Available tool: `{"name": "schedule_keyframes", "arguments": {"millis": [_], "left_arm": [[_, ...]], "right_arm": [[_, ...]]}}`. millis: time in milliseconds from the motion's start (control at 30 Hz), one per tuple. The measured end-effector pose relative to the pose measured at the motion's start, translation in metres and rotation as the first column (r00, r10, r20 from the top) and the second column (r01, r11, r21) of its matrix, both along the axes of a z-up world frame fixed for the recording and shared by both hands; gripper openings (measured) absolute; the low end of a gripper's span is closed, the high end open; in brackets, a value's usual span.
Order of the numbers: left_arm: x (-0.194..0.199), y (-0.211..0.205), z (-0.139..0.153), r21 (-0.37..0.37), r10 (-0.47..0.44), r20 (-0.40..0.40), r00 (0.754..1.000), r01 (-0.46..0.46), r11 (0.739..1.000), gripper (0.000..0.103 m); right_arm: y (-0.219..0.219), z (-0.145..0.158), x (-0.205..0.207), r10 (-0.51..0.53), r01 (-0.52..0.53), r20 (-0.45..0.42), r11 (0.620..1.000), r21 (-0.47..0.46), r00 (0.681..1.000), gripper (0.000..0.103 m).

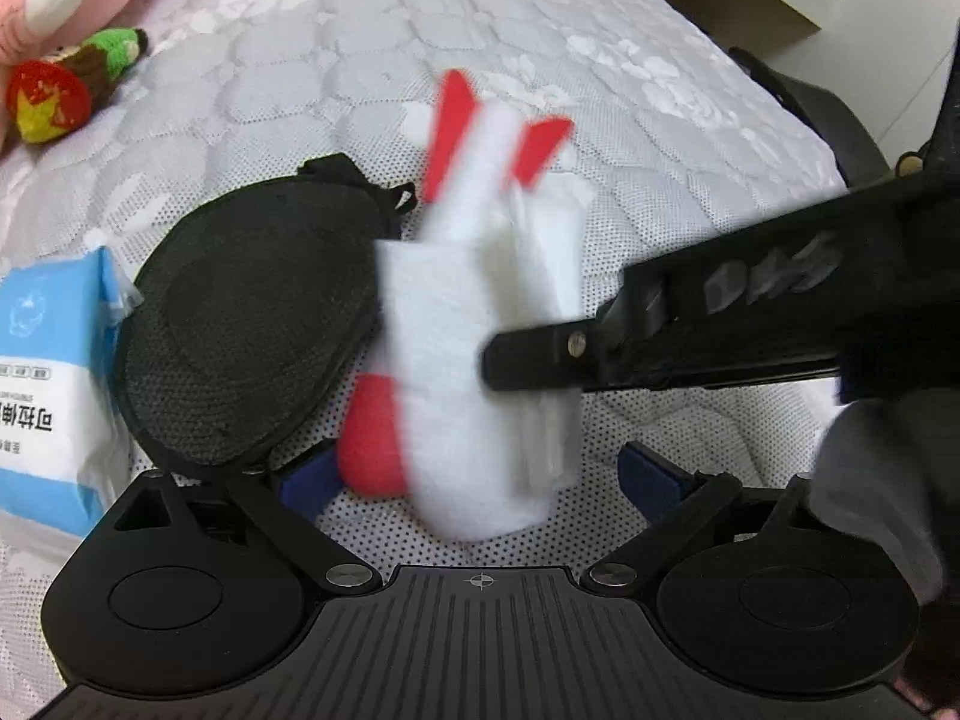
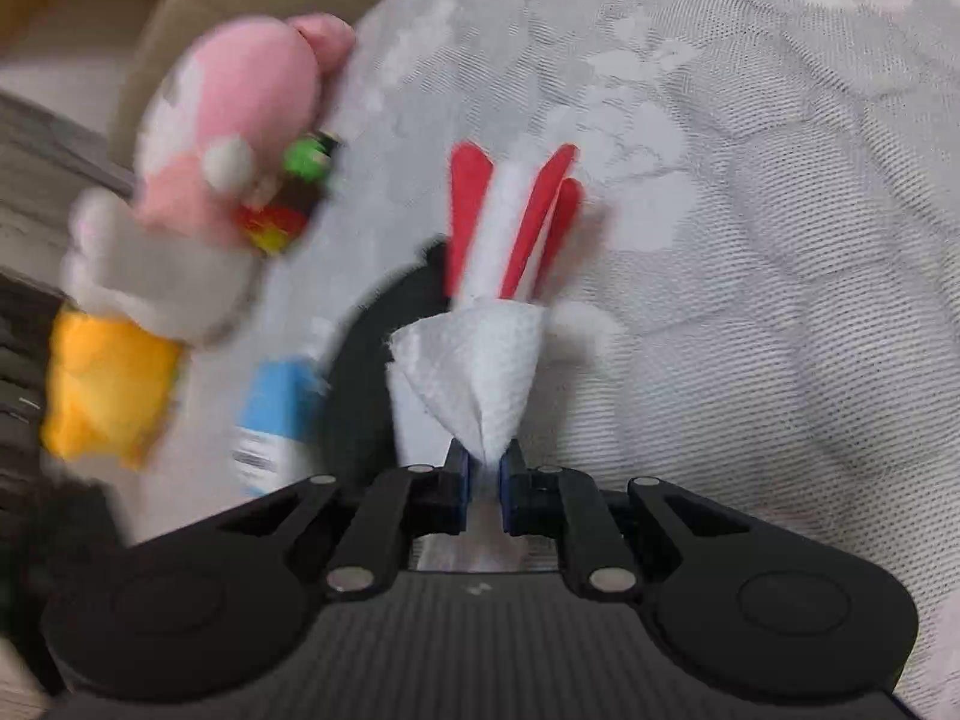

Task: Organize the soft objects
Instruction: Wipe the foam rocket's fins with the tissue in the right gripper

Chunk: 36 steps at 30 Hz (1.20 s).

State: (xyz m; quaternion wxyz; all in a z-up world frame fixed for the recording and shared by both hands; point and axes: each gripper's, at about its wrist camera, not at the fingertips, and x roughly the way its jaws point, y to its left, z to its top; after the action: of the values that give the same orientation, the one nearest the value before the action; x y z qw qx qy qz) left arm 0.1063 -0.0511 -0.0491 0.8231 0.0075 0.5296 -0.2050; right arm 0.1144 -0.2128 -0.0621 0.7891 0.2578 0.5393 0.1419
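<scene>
Writing: the blue-and-white tissue pack (image 1: 51, 384) at the left edge of the left wrist view carries Chinese characters, printed sideways; "可拉伸" reads, the smaller lines do not. A grey-on-black marking on the right gripper's body reads poorly, perhaps "DMS"; unsure.

Task thing: a white and red felt plush (image 1: 474, 324), white body, red ear-like strips pointing up, a red rounded part low on its left. In the left wrist view it stands between the left gripper's (image 1: 480, 480) blue-padded fingers (image 1: 309, 483), which are spread wide and not touching it; nothing held on that side. The right gripper (image 1: 516, 360) reaches in from the right, its black finger across the plush's white body. In the right wrist view the right gripper (image 2: 485, 474) is clamped on a pinched fold of the white fabric (image 2: 480, 372), blue pads close together on either side, the red strips rising beyond.

Around: a black oval mesh pouch (image 1: 252, 324) just left of the plush, touching or overlapping it; cannot tell which. A pink plush (image 2: 234, 120) and a small green, brown and red knitted toy (image 1: 72, 90) lie well apart, far left, on the quilted grey mattress (image 1: 480, 48). A yellow soft item (image 2: 108, 402) sits below the pink plush.

Hard to make out: both views are motion-blurred, the right worse at its left side. A grey sleeve (image 1: 882, 480) is cut off at the right edge.
</scene>
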Motion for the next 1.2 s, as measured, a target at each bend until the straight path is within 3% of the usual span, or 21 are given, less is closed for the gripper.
{"name": "schedule_keyframes", "arguments": {"millis": [67, 133, 300, 500, 667, 867, 900, 1067, 1200], "left_arm": [[-0.003, -0.001, 0.001, 0.007, -0.006, 0.023, 1.000, 0.006, 1.000, 0.100], [-0.007, -0.002, 0.007, -0.009, -0.005, 0.055, 0.998, 0.006, 1.000, 0.100], [-0.007, -0.015, 0.039, -0.011, -0.027, 0.202, 0.979, 0.030, 0.999, 0.100], [0.022, -0.054, 0.049, 0.159, -0.126, 0.306, 0.944, 0.080, 0.984, 0.100], [0.033, -0.096, 0.016, 0.327, -0.307, 0.275, 0.911, 0.212, 0.921, 0.100], [-0.018, -0.121, 0.010, 0.352, -0.514, 0.279, 0.811, 0.412, 0.840, 0.100], [-0.026, -0.121, 0.010, 0.341, -0.530, 0.266, 0.805, 0.436, 0.833, 0.100], [-0.056, -0.106, 0.014, 0.236, -0.541, 0.181, 0.821, 0.498, 0.835, 0.100], [-0.066, -0.083, 0.017, 0.245, -0.450, 0.148, 0.880, 0.409, 0.879, 0.100]], "right_arm": [[-0.006, 0.002, 0.002, -0.038, 0.040, 0.024, 0.997, -0.068, 0.999, 0.011], [-0.018, 0.005, 0.006, -0.098, 0.102, 0.047, 0.992, -0.076, 0.994, 0.011], [-0.065, 0.012, 0.008, -0.241, 0.237, 0.064, 0.970, 0.058, 0.968, 0.011], [-0.106, 0.032, 0.009, -0.343, 0.325, 0.153, 0.936, 0.135, 0.927, 0.011], [-0.125, 0.032, 0.010, -0.382, 0.355, 0.160, 0.919, 0.173, 0.910, 0.012], [-0.128, 0.034, 0.012, -0.389, 0.354, 0.168, 0.913, 0.205, 0.906, 0.014], [-0.127, 0.035, 0.012, -0.384, 0.348, 0.170, 0.914, 0.207, 0.908, 0.014], [-0.116, 0.037, 0.007, -0.333, 0.297, 0.187, 0.935, 0.195, 0.924, 0.014], [-0.100, 0.038, 0.004, -0.248, 0.199, 0.192, 0.950, 0.242, 0.950, 0.014]]}}
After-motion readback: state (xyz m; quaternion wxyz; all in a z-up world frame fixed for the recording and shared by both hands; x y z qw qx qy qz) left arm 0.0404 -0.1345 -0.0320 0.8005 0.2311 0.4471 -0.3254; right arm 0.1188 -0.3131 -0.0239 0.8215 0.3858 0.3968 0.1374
